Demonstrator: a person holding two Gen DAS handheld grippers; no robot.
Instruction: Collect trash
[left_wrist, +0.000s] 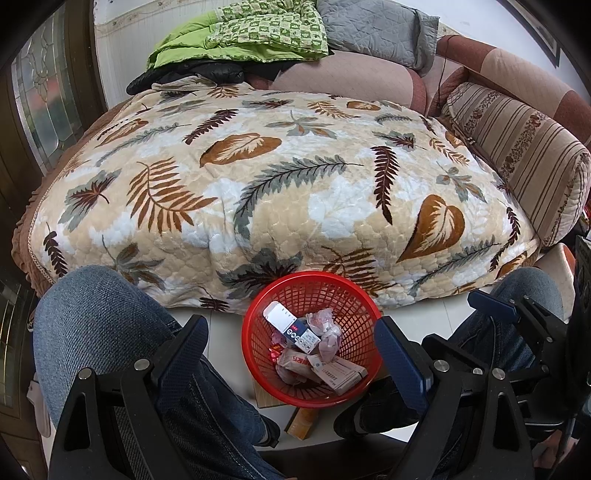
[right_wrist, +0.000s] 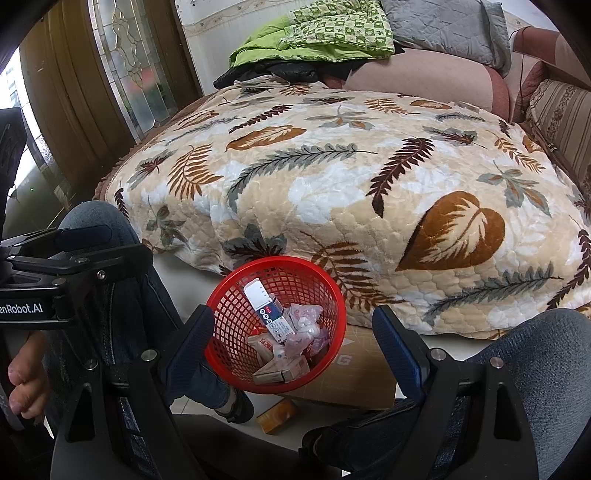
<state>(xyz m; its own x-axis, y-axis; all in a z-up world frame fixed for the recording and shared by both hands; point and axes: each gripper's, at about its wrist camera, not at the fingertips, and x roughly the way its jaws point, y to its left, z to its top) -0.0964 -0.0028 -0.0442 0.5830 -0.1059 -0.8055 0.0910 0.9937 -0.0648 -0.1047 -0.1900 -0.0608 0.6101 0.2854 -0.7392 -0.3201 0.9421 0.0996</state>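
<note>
Left wrist view showed the red basket (left_wrist: 312, 338) of trash just ahead, between both released tools, left tool (left_wrist: 291, 354) and right tool (right_wrist: 293, 354). One orange packet (right_wrist: 277, 415) lay below; I judged it needed a low, slow reach.

Leaf-print quilted blanket (left_wrist: 280, 192) covers sofa seat; green patterned quilt (left_wrist: 258, 33) and grey quilt (left_wrist: 376, 26) piled behind it, striped bolster cushion (left_wrist: 524, 155) alongside, glazed wooden door (right_wrist: 122, 70) adjacent.

Red basket (left_wrist: 255, 325) of trash between open left gripper (left_wrist: 291, 343) fingers (left_wrist: 397, 354).
</note>
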